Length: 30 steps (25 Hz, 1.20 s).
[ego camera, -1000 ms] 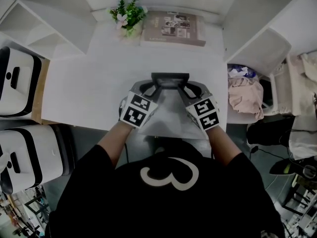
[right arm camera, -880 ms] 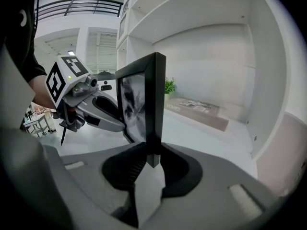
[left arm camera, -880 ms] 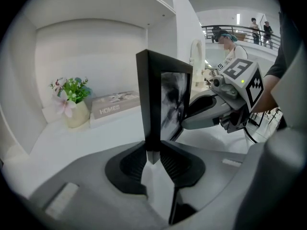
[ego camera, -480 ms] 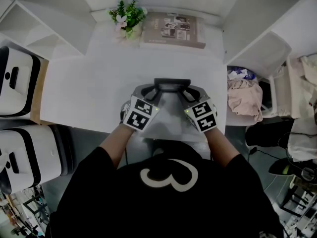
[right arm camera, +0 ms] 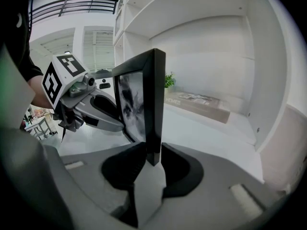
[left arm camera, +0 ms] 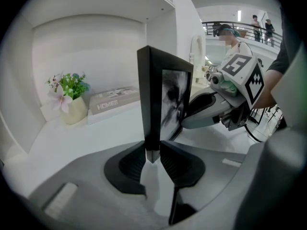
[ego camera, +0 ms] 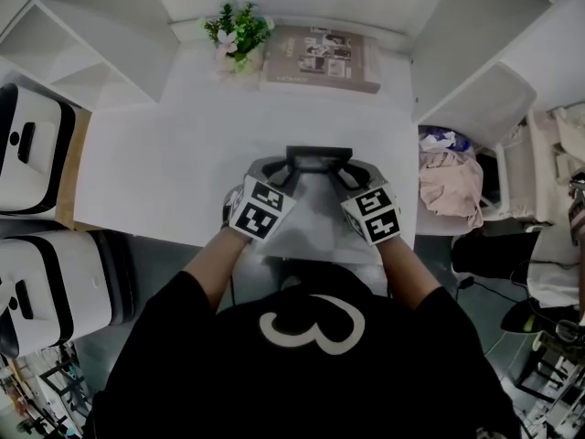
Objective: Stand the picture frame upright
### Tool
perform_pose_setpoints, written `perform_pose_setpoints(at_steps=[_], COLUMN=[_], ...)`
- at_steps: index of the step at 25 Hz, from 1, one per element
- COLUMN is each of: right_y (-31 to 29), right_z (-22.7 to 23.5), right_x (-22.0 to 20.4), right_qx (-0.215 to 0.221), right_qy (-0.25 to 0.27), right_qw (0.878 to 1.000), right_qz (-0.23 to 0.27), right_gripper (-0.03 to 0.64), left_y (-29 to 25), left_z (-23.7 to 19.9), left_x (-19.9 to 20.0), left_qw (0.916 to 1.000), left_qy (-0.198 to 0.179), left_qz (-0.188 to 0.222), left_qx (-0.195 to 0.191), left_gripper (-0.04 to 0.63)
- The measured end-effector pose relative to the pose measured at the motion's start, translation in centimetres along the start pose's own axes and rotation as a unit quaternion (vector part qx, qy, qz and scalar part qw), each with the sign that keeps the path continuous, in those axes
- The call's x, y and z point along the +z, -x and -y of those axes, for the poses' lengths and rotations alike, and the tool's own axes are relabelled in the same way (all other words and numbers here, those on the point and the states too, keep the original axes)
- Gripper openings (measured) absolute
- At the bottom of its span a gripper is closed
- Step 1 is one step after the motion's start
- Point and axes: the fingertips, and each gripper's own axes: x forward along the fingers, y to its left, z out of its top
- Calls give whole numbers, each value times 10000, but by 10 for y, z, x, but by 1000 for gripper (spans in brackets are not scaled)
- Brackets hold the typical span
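Holding the picture frame (ego camera: pixel 316 156) upright near the middle of the table's (ego camera: pixel 155 163) front edge, with a gripper at each end of it. Clamped at the lower corner of its left side by the left gripper (left arm camera: pixel 152 156), both dark pads (left arm camera: pixel 130 163) pressed against the black moulding. Taken at the lower corner of its right side by the right gripper (right arm camera: pixel 153 158), jaws easing apart at this moment yet touching the moulding on both sides, the corner between them. Seen from the head view as a dark bar, edge-on, bridging the gap between the two grippers. Turned with the picture face toward the person, a black-and-white print showing in both gripper views. Cannot tell whether the bottom edge rests on the table top or hangs just above it. Standing at the back edge, left of centre: a small potted plant (ego camera: pixel 236 33) with a pink flower. Lying flat just beside it on the right: a book (ego camera: pixel 320 58), "HOMES" on its spine. Sitting beyond the table's left edge: two white cases (ego camera: pixel 32 154) with black trim.
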Motion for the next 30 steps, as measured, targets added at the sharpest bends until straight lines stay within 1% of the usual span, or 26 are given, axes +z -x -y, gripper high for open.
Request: perform_pose_setpoints(at_steps=[4,9,12,14,18,21,23,24,27,30], right_y=[1,10,23,34,65,94,113,123,155,186], right_z=[2,2,1,0,-7,-25,-44,-55,-88,-112], right_x=[2,8,14,19,34,51,64,71,92,109], right_qx=[27,47,119,155,114,243,440,579,1039,1247], right_qy=[-153,-290,-700,-987,-1088,-1168,-1188,-1207,-1358,-1406], right_qw=[9999,9995,9971,9941,9912,9867,9829,9805,9695,9594], right_qz=[58,129,282,429,746,1108,1336,1436,1756,2104], right_gripper=[121,137,147,147,147,147,146,129,114,62], left_y=[0,5,14,24,52,81,103,114,146,179], left_z=[1,3,4,6,4,8,16,21,46,74], left_x=[0,0,0,-1,-1,9,19,24,44,64], left_qw=[10000,9998,9992,9982,9943,9873,9835,9824,9781,9718], left_qy=[-6,123,334,509,995,1432,1558,1572,1554,1465], left_qz=[-22,7,84,141,296,616,830,909,1178,1512], left_qx=[-58,-133,-195,-275,-230,-300,-390,-440,-735,-1066], left_gripper=[115,174,198,198,198,188,173,164,118,81])
